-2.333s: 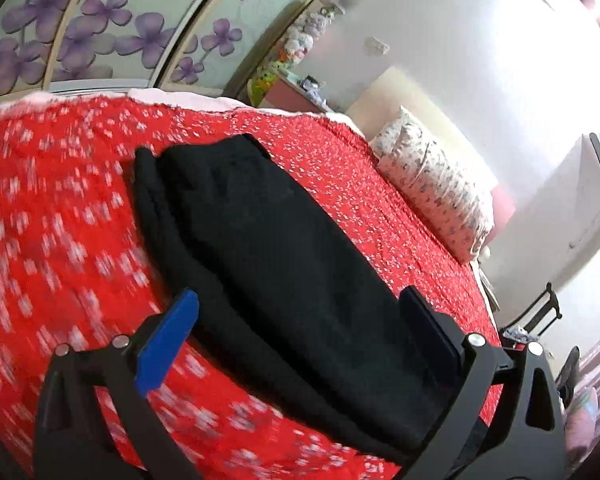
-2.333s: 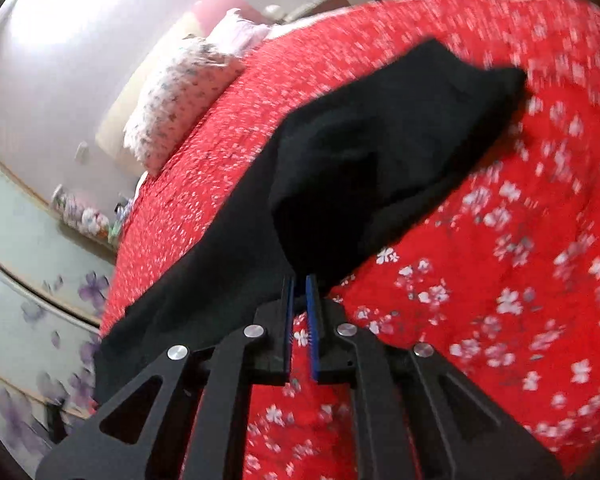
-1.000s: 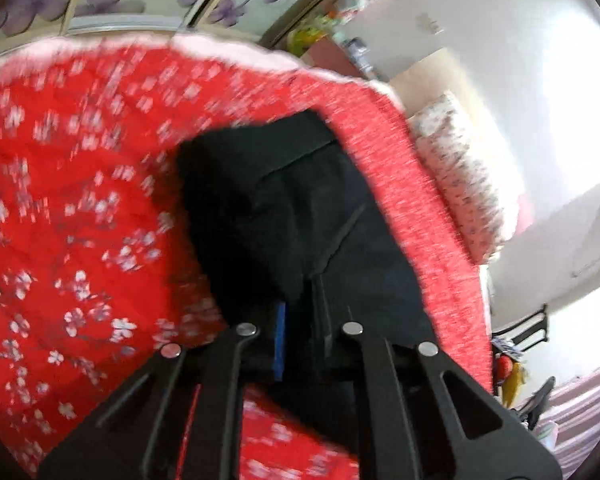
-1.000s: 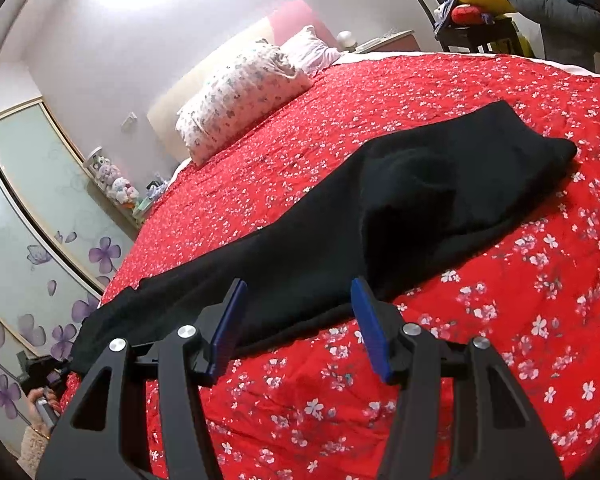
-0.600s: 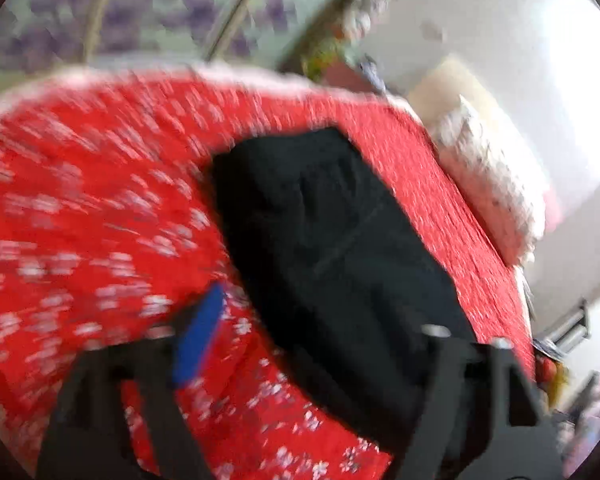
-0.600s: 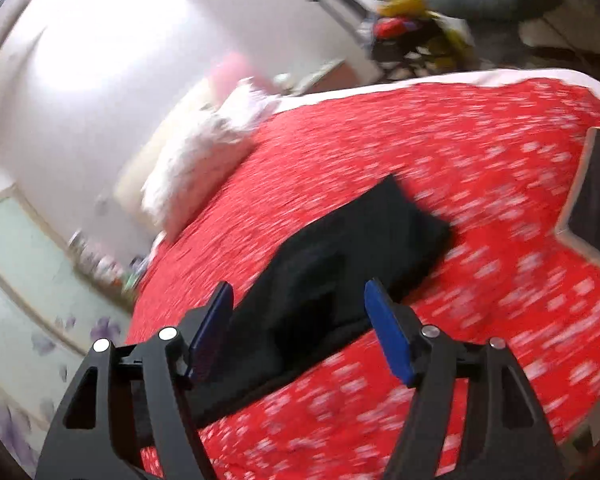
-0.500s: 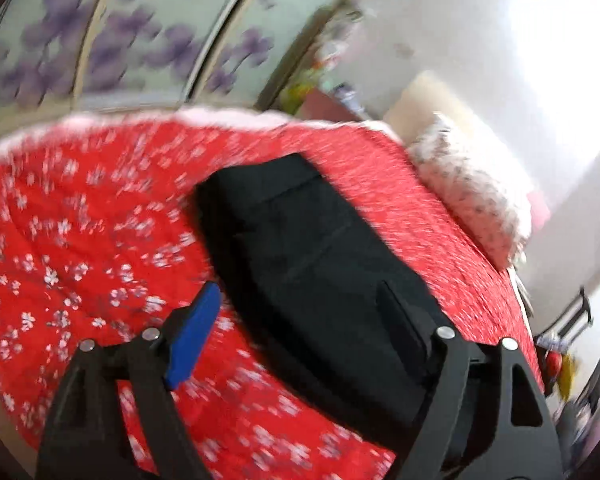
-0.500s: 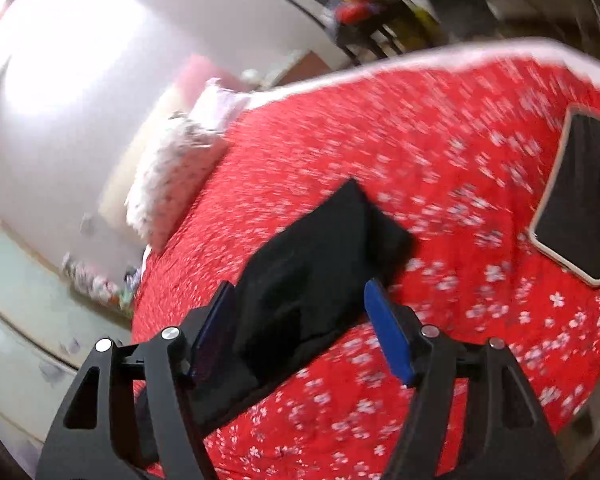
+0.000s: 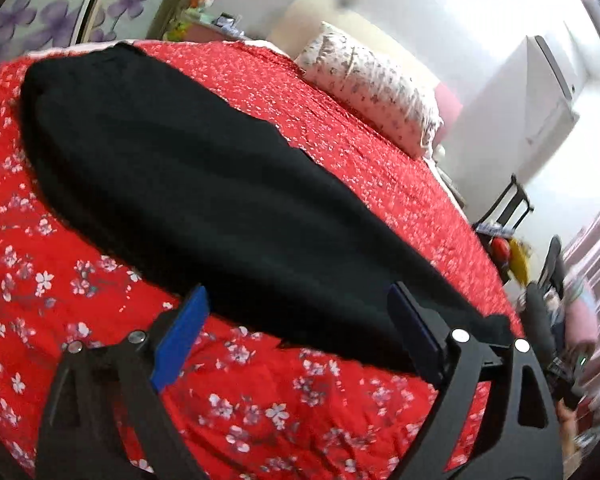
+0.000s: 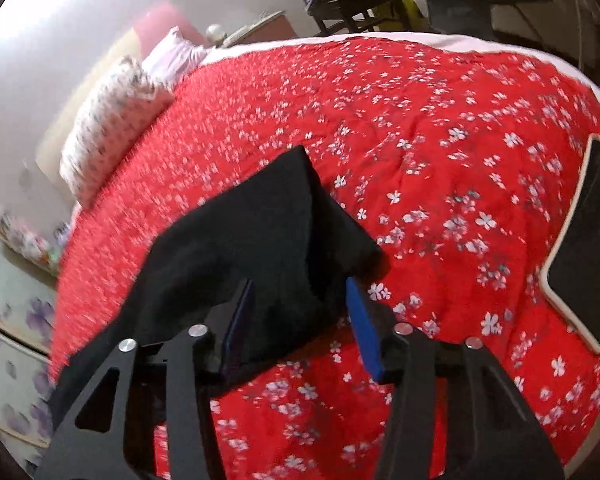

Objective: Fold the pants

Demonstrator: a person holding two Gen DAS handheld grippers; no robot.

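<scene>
Red bedding with small white flowers covers the bed (image 9: 80, 320) that fills both views, and the black pants (image 9: 204, 200) lie stretched out along it.

From the left wrist view, the left gripper (image 9: 300, 332) has its blue-padded fingers (image 9: 179, 338) spread wide with nothing between them. It sits over the near edge of the pants, about midway along their length, and the fabric runs from the upper left down to the lower right behind the fingers. Beyond the pants a flowered pillow (image 9: 370, 92) rests near the head of the bed, with purple-flowered wardrobe doors (image 9: 40, 16) at the far left.

From the right wrist view, the right gripper (image 10: 300, 320) is also wide apart and grips nothing. Its fingers straddle one end of the pants (image 10: 260, 240), where the cloth looks doubled over, though blur makes the layers hard to read. Whether the pads touch the fabric cannot be told. A dark tablet (image 10: 584, 240) with a pale rim lies on the bedding well to the right of the pants. The same pillow (image 10: 112, 120) shows at the upper left.
</scene>
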